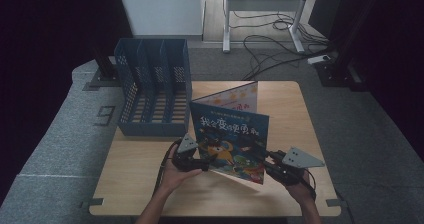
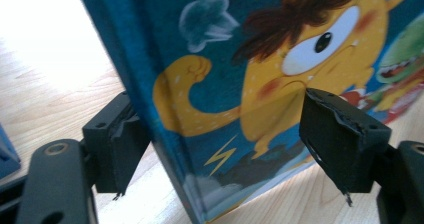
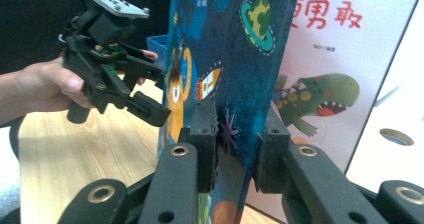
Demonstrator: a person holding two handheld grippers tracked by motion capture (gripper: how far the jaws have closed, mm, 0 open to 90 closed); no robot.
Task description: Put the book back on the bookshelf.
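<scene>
Right hand-held gripper (image 3: 235,149) is pinching the near edge of the picture book (image 1: 231,136), jaws on either side of the blue cover, pads looking like they are pressing on it. Left hand-held gripper (image 2: 235,149) is standing spread: the spine-side cover is sitting between its jaws, left pad just beside the spine, right pad clear of the cover art. So only one side is actually gripping.

Book is standing upright and tilted on the surface (image 1: 150,184), near the front middle, partly fanned open, with the back cover and pages showing behind.

Risks, as I'm judging them:
- The single pinch near one corner is carrying a tall, floppy book; it could be pivoting about the pads and flopping flat.
- The right grip may be loosening; if so, the cover could be slipping out.
- The book is fanning open, so the loose half could be catching on a divider when it is going into the rack.
- If the left jaws are closing off-centre, they could be pushing the spine sideways instead of clamping it.

Containers: blue file rack (image 1: 152,91) is sitting at the back left of the surface, well apart from the book. Its slots are looking empty, nothing standing in them.
</scene>
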